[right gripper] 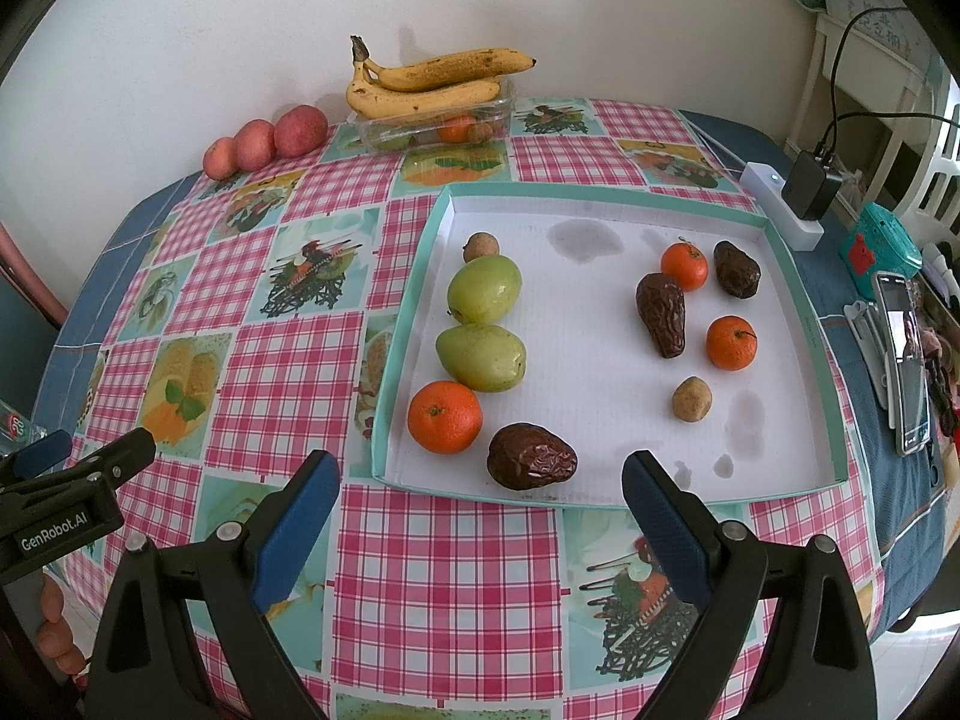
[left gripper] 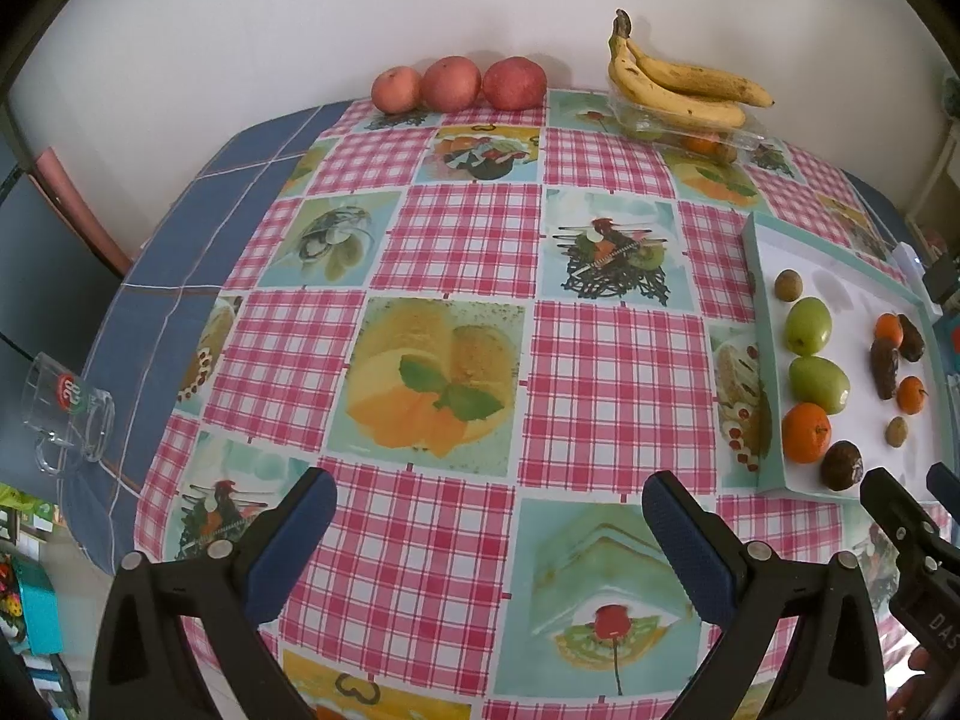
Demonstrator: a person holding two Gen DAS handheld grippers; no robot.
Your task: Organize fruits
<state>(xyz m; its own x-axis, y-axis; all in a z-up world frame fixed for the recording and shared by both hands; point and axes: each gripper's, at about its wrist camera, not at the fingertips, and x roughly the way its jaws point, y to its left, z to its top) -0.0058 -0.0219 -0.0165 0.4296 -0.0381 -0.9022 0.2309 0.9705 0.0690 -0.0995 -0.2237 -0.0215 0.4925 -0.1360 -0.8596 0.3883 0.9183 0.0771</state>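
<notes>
— Gripper status?

— I am holding the left gripper (left gripper: 489, 507) and the right gripper (right gripper: 480, 489) with fingers spread apart, gripping nothing, both hovering over the near edge of the table.

— Surface and surroundings?

— I am viewing a checked tablecloth (left gripper: 462, 240) against a white wall (left gripper: 300, 18). A glass mug (left gripper: 66, 414) is lying at the left edge.

— Containers?

— I am seeing the white tray (right gripper: 600, 204) holding two green pears (right gripper: 483, 324), three oranges (right gripper: 444, 416), three dates (right gripper: 531, 464) and two small brown fruits. Bananas (right gripper: 432, 81) are resting on a clear plastic box (right gripper: 432, 123); three apples (right gripper: 264, 141) are lining the wall.
</notes>
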